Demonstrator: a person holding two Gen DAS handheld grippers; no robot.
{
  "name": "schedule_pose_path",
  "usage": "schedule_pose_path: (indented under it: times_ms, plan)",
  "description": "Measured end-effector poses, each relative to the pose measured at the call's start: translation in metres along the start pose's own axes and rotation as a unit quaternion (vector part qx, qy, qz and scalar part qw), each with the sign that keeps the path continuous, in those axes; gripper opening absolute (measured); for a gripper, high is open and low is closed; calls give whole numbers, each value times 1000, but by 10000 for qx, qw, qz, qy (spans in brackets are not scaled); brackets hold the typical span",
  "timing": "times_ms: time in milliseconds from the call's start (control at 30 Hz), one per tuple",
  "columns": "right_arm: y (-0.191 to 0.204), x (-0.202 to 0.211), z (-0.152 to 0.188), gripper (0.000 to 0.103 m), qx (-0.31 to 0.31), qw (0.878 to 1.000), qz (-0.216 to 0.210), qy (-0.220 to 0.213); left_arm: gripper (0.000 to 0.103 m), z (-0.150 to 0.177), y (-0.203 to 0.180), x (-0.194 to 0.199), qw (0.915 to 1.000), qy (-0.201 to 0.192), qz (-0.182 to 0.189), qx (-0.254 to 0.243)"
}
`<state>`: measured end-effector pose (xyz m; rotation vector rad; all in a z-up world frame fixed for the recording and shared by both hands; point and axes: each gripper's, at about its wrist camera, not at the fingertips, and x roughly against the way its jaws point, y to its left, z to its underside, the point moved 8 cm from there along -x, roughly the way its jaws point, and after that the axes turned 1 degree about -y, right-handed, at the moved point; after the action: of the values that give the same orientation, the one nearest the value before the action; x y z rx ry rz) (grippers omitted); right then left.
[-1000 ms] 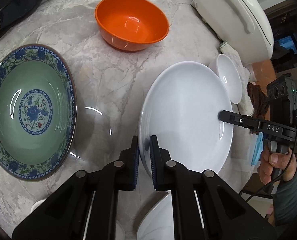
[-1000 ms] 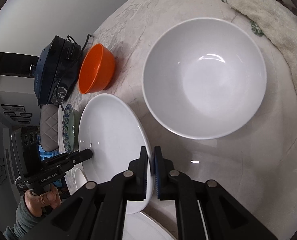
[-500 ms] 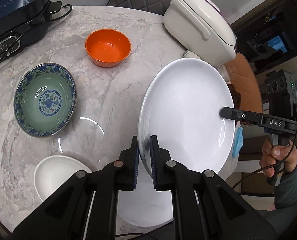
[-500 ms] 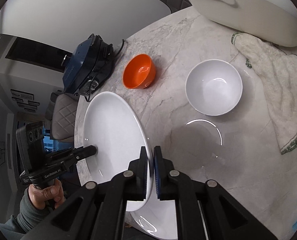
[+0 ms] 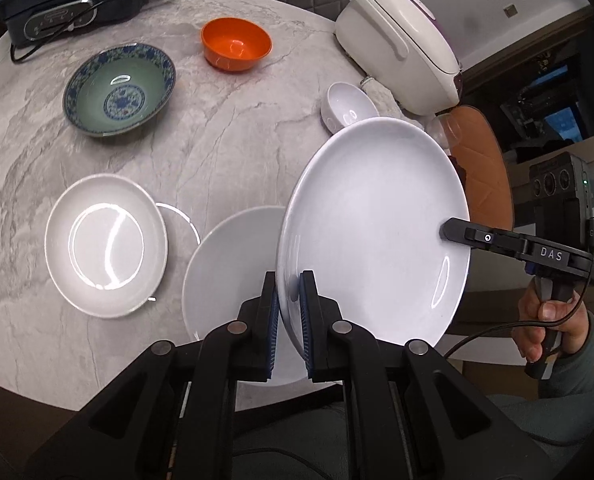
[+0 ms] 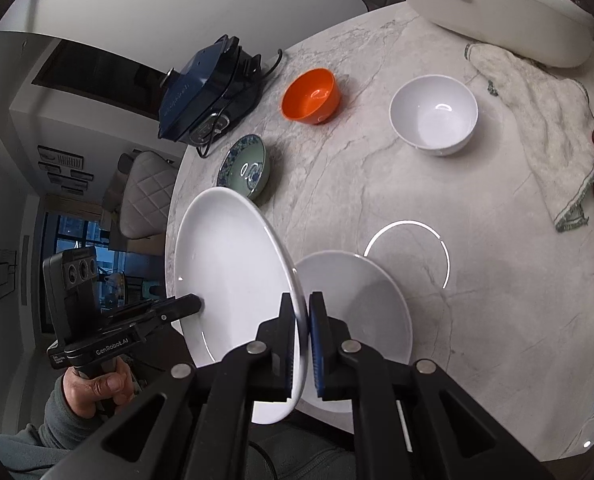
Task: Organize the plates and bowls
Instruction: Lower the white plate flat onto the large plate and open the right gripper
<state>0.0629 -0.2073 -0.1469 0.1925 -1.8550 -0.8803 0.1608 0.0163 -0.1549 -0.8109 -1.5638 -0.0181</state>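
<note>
STEP: large white plate [image 5: 373,232] carried above counter [image 5: 225,152] | GRIP: left tongs [image 5: 288,312] and right tongs [image 6: 303,336] clamp opposite rims | NEXT: likely lower it onto second white plate [image 6: 361,304] just below, level.

Big white plate [image 5: 373,216] is up off the marble, tilted, pinched at opposite rims. Right below it a second white plate [image 5: 233,264] lies flat at the near edge. Left of that sits a shallow white dish [image 5: 105,244]. Farther back: a green bowl with blue floral rim [image 5: 119,88], an orange bowl [image 5: 235,49], and a small white bowl [image 6: 433,114] on the right, all upright.
</note>
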Motion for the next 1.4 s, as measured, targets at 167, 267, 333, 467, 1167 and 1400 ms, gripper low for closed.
schedule_pose_path:
  times_ms: [167, 267, 333, 467, 1167, 1400]
  plan:
    - [-11, -14, 27, 11, 4, 9996, 55, 262, 9, 39, 8, -23, 9997, 111, -103, 194]
    - [-23, -28, 39, 11, -27, 9991, 104, 407, 9, 53, 16, -38, 9994, 141, -170, 277]
    - [-32, -41, 47, 11, -80, 9986, 120, 512, 9, 62, 24, -52, 9991, 170, -235, 313]
    - [-52, -72, 59, 11, -145, 9973, 220, 680, 9, 73, 48, -81, 9981, 293, -303, 452]
    - [-84, -133, 70, 11, 67, 9935, 740, 865, 9, 60, 84, -147, 9964, 493, -616, 302]
    - [-81, -133, 69, 12, 477, 9910, 969, 792, 13, 60, 81, -146, 9963, 436, -679, 311]
